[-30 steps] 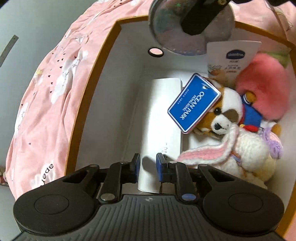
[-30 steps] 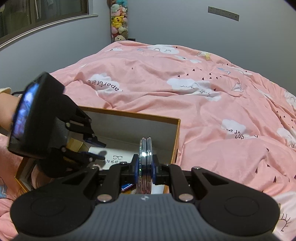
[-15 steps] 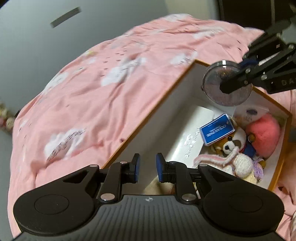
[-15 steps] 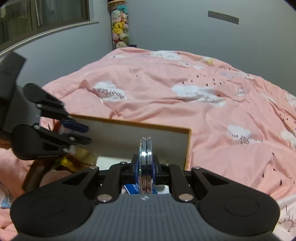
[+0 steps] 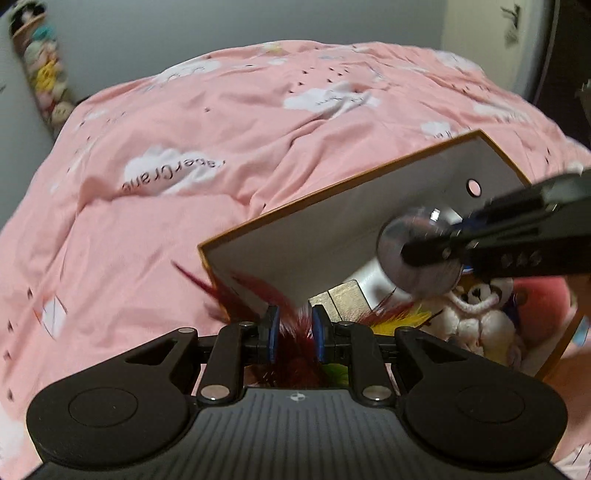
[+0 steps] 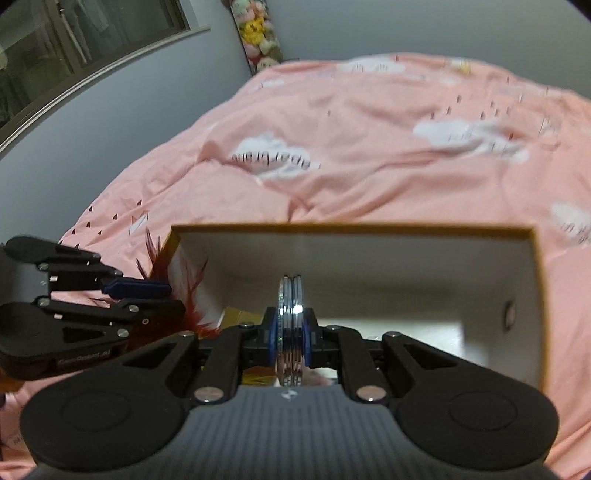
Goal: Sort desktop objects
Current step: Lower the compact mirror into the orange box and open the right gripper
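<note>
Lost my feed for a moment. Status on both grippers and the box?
Right gripper shut on round silver compact, over the box. Left gripper empty, fingers apart, red feathers between them. Plush toys already inside.

The bed [image 5: 207,155] was covered by a pink duvet [image 6: 369,177] printed with white clouds, lettering and small dark marks, and creased into soft folds. An open box [image 6: 533,295] with white inner walls and an orange-brown rim rested directly on the duvet near the bed's close edge. One wall of the box bore a small round hole [image 5: 473,186]. The duvet spread wide and bare beyond the box, reaching the grey wall [image 5: 184,33].
</note>
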Demonstrator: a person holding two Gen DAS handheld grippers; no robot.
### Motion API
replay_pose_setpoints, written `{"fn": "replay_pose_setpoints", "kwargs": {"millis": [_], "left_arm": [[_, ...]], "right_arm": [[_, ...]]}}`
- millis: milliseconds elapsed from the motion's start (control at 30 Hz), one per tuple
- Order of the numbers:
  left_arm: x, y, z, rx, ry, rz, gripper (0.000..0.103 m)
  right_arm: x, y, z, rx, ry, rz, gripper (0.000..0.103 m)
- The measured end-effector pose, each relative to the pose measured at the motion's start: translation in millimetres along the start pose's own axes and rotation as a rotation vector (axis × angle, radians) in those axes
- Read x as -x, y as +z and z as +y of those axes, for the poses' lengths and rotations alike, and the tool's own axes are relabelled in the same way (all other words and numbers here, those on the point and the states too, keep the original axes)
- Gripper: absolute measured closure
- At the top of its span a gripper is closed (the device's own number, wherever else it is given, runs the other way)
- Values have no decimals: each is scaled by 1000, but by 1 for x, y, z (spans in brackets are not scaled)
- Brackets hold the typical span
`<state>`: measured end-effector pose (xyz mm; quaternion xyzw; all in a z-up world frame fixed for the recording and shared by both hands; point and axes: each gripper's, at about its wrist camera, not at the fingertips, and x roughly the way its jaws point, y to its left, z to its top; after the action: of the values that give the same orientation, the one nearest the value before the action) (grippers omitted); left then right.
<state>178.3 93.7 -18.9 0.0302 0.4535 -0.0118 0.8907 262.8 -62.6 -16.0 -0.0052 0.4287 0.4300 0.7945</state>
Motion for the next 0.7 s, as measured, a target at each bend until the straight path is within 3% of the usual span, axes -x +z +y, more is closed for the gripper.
{"fn": "replay_pose_setpoints", "kwargs": {"millis": [367,700], "left_arm": [[-1,-13,18,86,-26,-31,81],[2,-18,22,110,-51,-48,81]], "right_arm": [[-40,-4,10,-79,53,100,89],[-55,-10,25,19,-33,109,86]]}}
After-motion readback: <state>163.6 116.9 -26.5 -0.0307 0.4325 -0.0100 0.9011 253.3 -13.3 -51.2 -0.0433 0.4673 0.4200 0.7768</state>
